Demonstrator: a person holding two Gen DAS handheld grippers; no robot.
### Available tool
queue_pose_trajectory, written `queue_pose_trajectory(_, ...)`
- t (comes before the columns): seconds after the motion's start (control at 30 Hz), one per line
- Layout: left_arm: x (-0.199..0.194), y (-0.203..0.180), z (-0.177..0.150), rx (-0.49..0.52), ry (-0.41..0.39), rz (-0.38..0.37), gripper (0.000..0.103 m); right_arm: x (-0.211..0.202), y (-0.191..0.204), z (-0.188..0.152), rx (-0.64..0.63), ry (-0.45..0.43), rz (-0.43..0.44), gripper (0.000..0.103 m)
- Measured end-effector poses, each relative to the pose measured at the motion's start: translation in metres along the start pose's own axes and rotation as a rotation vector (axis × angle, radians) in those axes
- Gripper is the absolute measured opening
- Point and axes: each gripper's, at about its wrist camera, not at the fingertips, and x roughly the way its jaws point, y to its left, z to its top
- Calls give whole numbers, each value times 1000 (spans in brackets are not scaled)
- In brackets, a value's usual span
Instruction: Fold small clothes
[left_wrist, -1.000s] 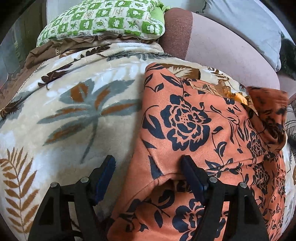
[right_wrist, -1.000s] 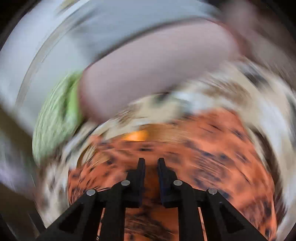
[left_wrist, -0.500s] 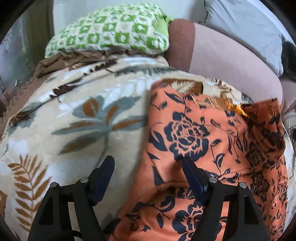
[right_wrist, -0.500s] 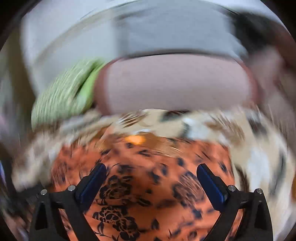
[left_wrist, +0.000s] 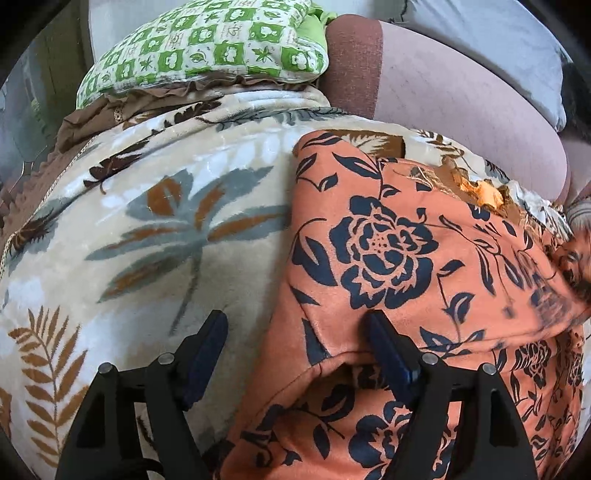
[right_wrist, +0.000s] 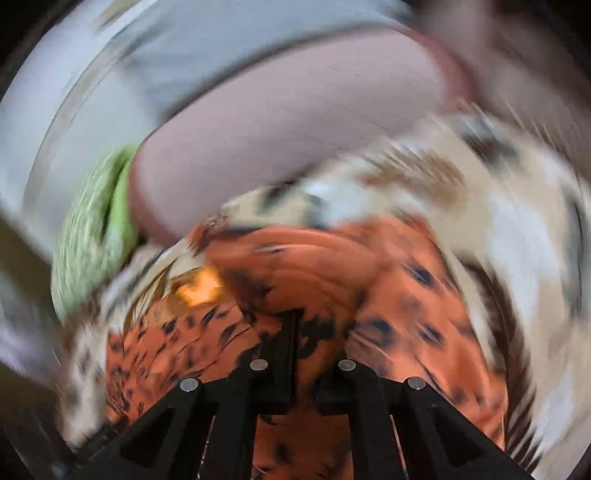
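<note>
On the bed lay one leaf-print blanket (left_wrist: 155, 236), with one orange flowered garment (left_wrist: 399, 266) spread on it, partly folded at most, I judged. The left hand-held gripper (left_wrist: 295, 332) gaped wide, holding nothing; the right hand-held gripper (right_wrist: 317, 332), blurred, seemingly pinched the garment.

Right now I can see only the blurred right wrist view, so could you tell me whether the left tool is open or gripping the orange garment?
Observer: The left tool is open and grips nothing; its jaws stand wide apart.
Operator: Thank you. Where does it sit relative to the cloth?
Observer: It straddles the left edge of the orange floral garment: one finger is over the cloth, the other over the leaf-print blanket.
Operator: Is the garment lying flat there?
Observer: Mostly flat on the blanket, though its near edge is lifted into a loose fold.
</note>
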Motion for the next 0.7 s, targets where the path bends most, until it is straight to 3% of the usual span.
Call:
queue_pose_trajectory(0.1,-1,0,4,9,25,10,79,8,-37,-16,128,67,40,11)
queue_pose_trajectory(0.2,-13,-2,9,16,9,20,79,10,-38,-15,122,66,69,12)
queue_pose_trajectory(0.3,-31,-3,13,16,-53,-31,79,12,-44,-12,140,84,84,12)
queue_pose_trajectory(0.37,-30,-5,14,43,-59,6,79,9,-50,-11,143,78,80,16)
queue_pose_trajectory(0.4,-11,-7,12,72,14,85,79,3,-54,-12,136,67,63,19)
queue_pose_trajectory(0.43,7,-4,8,81,93,103,80,-3,-57,-13,127,53,35,27)
queue_pose_trajectory(0.5,8,6,6,43,62,77,90,-12,-67,-11,120,17,-27,30)
queue_pose_trajectory(0.63,2,10,9,52,68,85,89,-49,-66,-2,48,-87,-114,32)
queue_pose_trajectory(0.7,-7,11,12,40,42,96,88,-67,-50,1,-2,-147,-51,32)
